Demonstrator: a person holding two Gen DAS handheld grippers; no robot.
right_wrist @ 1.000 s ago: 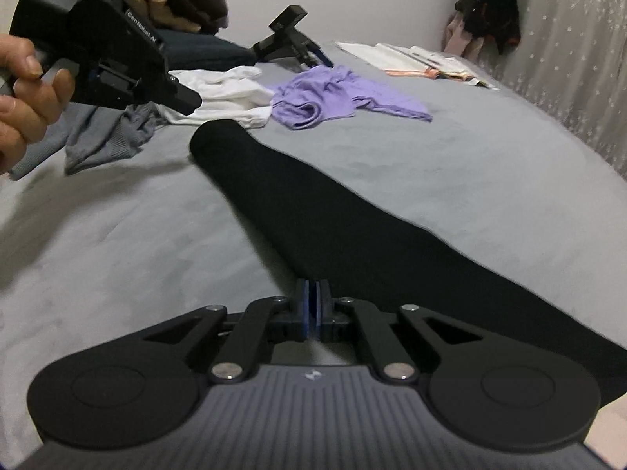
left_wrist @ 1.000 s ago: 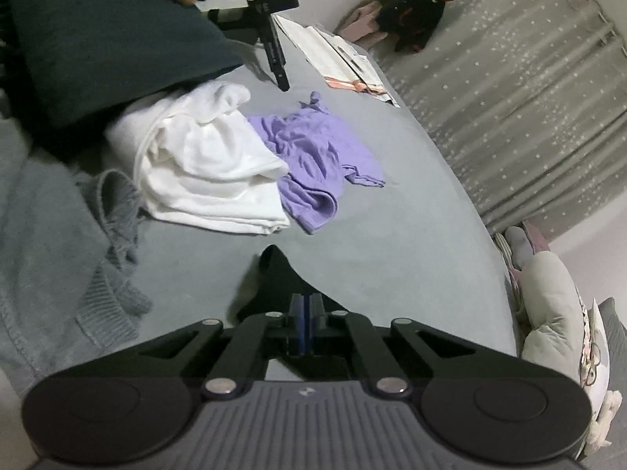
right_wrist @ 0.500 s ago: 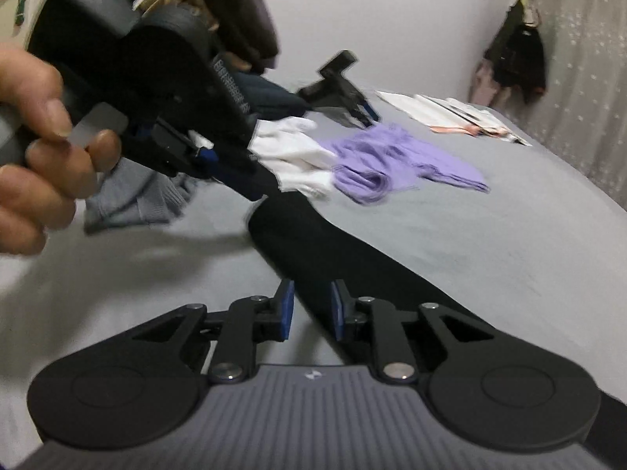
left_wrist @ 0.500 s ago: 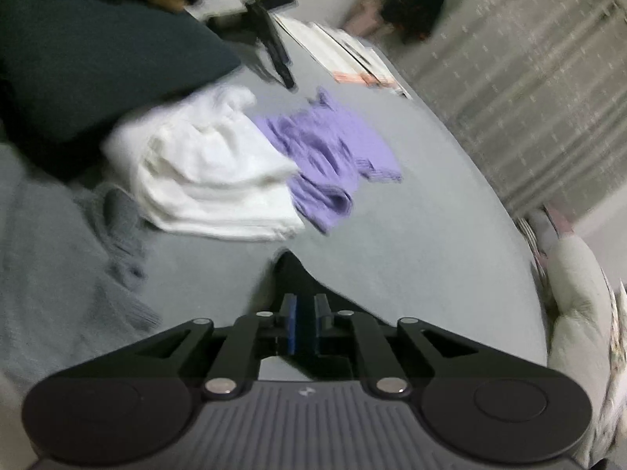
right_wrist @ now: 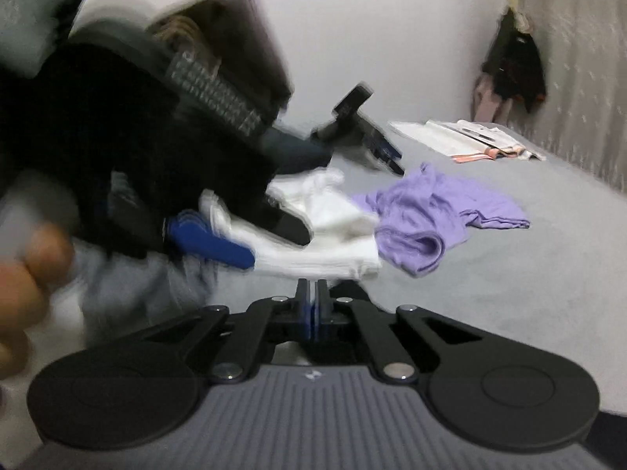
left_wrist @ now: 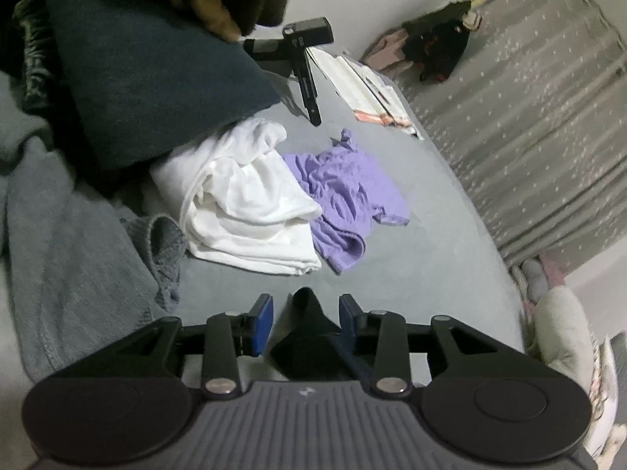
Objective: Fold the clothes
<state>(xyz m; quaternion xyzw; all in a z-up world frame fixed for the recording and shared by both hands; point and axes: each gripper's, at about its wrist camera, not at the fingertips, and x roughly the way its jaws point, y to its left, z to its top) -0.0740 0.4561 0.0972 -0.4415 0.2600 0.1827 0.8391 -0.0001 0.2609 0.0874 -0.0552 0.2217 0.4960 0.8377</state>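
A black garment (left_wrist: 309, 337) lies on the grey bed (left_wrist: 431, 266), and one pointed corner of it rises between the jaws of my left gripper (left_wrist: 305, 313). Those jaws are opening, and the blue pads (left_wrist: 262, 319) stand clear of the cloth on both sides. In the right wrist view my right gripper (right_wrist: 312, 293) is shut, with a black garment (right_wrist: 352, 288) edge showing right at its tips, apparently pinched. The left gripper (right_wrist: 274, 246) looms blurred at the left of that view, held by a hand (right_wrist: 23, 274).
Beyond the grippers lie a folded white garment (left_wrist: 250, 215) and a crumpled purple one (left_wrist: 341, 192). A grey knit (left_wrist: 78, 254) and a dark blue cushion (left_wrist: 156, 78) fill the left. A black stand (left_wrist: 301, 58), papers (left_wrist: 364, 90) and a curtain (left_wrist: 529, 117) lie farther off.
My left gripper has opened around the black corner. My right gripper moved up along the black garment toward the left gripper, opened, then shut again.
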